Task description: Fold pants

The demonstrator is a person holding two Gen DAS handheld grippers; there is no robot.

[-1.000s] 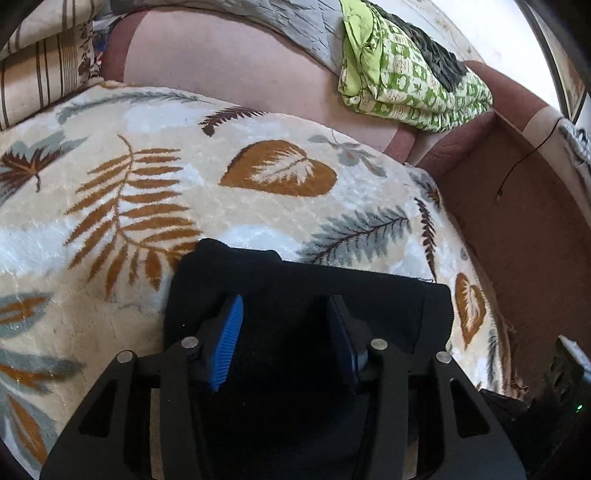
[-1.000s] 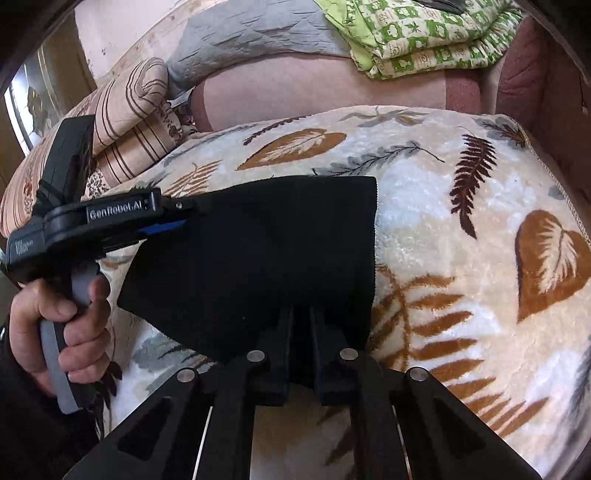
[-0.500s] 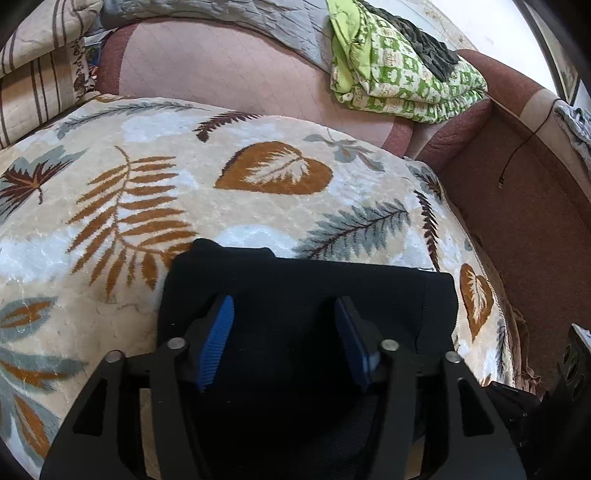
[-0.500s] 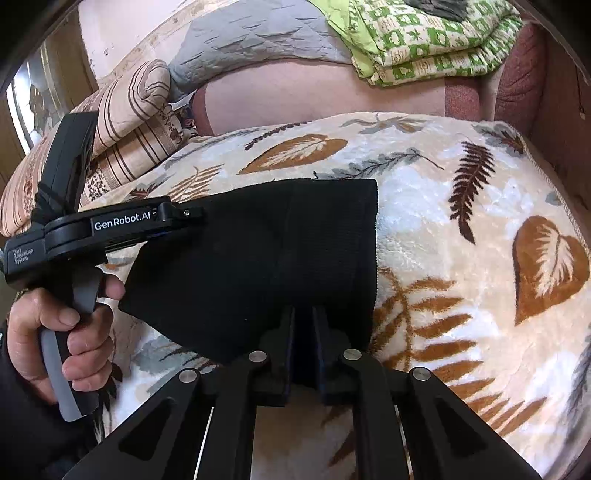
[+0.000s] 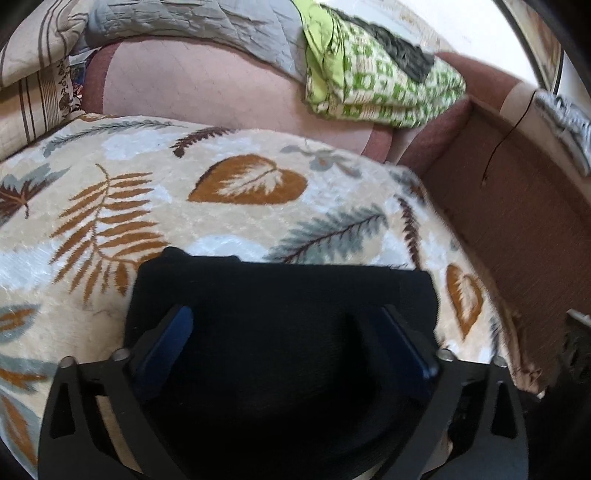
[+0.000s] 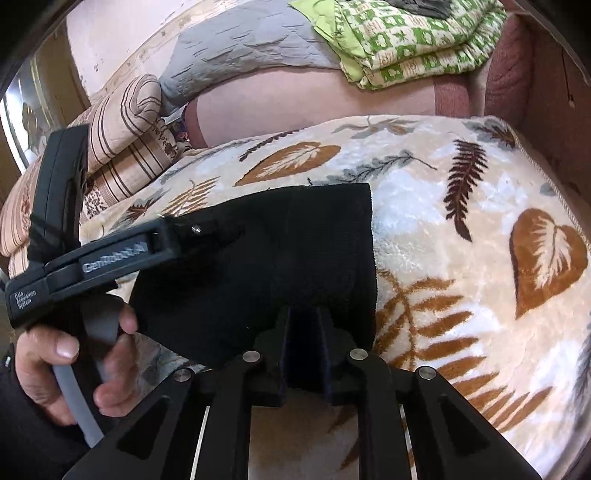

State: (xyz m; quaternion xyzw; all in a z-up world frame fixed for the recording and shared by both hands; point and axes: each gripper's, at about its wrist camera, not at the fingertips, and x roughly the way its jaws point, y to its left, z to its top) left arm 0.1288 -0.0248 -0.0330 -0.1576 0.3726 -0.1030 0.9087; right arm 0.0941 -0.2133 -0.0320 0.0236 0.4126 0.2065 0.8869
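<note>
The black pants lie folded into a compact rectangle on the leaf-patterned blanket. My left gripper is open, its blue pads spread wide just above the near part of the pants. In the right wrist view the pants fill the middle. My right gripper is shut on the near edge of the pants. The left gripper shows there from the side, held by a hand over the left side of the pants.
A folded green-and-white quilt and grey bedding lie on the sofa back. Striped pillows sit at the left. The brown sofa arm borders the blanket on the right.
My left gripper's jaws have opened wider and it has pulled back slightly over the pants. My right gripper stays shut on the pants' edge. The pants have hardly moved.
</note>
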